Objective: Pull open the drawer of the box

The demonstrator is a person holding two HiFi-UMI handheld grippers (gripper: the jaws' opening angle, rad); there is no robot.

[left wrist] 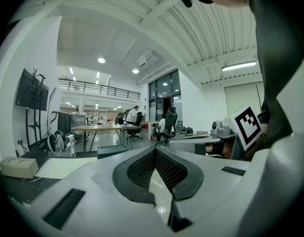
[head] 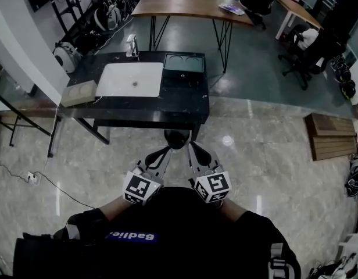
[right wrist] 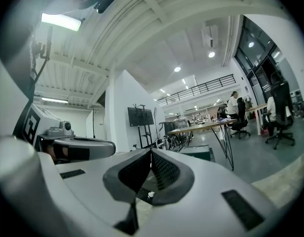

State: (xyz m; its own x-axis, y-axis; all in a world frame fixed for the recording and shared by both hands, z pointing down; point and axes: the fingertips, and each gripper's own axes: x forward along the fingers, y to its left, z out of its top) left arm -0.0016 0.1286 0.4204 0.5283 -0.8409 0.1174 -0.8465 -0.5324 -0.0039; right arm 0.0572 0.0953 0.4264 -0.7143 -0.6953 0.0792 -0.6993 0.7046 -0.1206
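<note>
A black table (head: 185, 110) stands ahead of me. On its left end lies a flat beige box (head: 79, 93), also low at the left in the left gripper view (left wrist: 16, 167). A dark green box (head: 183, 63) sits at the table's back right and shows in both gripper views (left wrist: 111, 150) (right wrist: 196, 152). I cannot make out a drawer on either. My left gripper (head: 157, 154) and right gripper (head: 196, 153) are held side by side close to my body, short of the table's near edge. Each is shut with nothing between its pads (left wrist: 155, 151) (right wrist: 150, 152).
A white basin (head: 131, 79) fills the table's middle, a small tap (head: 131, 45) behind it. A wooden table (head: 190, 7) and office chairs (head: 310, 54) stand farther back, with people around them. Wooden pallets (head: 333, 135) lie on the floor at the right; cables (head: 33, 176) trail at the left.
</note>
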